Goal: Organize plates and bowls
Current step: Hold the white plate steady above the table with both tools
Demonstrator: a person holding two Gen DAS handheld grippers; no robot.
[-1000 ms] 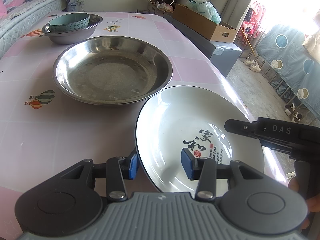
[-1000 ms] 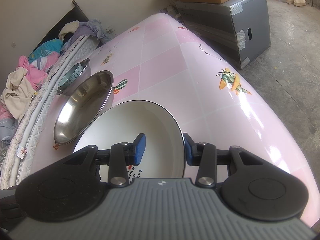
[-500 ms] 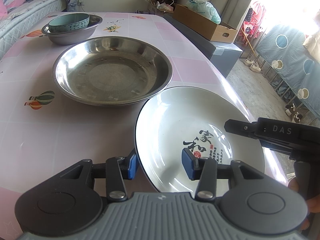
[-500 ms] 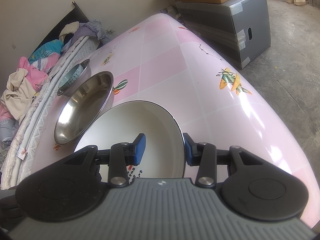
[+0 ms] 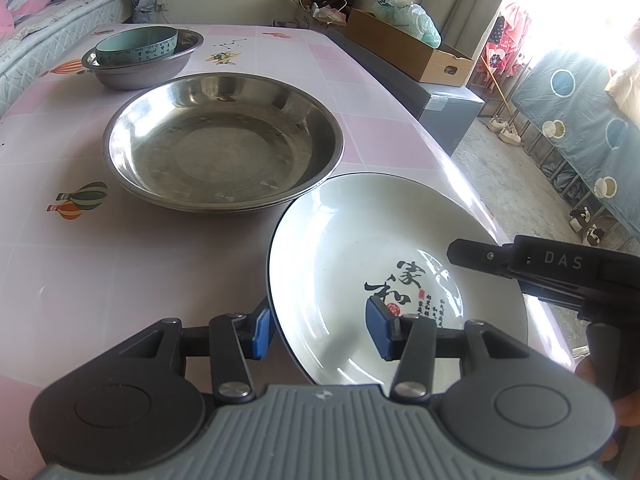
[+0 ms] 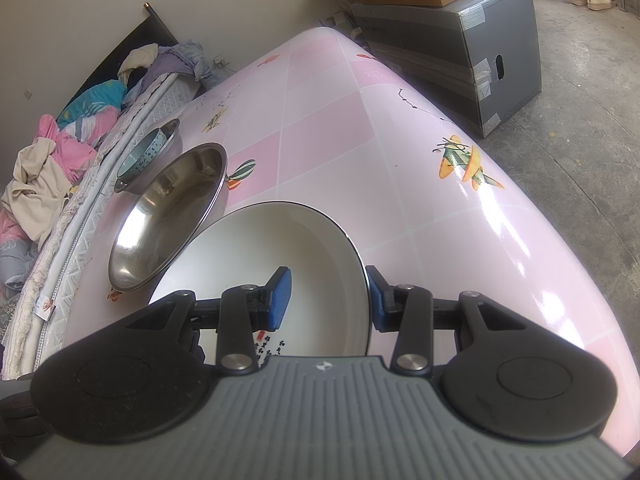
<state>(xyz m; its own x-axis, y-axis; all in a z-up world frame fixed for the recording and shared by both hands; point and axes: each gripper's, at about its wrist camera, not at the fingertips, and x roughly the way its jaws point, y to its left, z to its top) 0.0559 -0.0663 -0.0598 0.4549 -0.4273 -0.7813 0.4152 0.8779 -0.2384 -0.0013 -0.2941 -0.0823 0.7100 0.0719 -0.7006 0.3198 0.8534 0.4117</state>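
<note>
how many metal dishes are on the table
2. A large steel plate sits mid-table beside the white plate; a smaller steel bowl sits farther back, holding a teal bowl. The large one's doubled rim hints at another stacked beneath.

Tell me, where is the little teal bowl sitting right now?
The teal bowl sits inside a small steel basin at the far left of the pink table, just beyond the big steel dish, near the bed.
</note>
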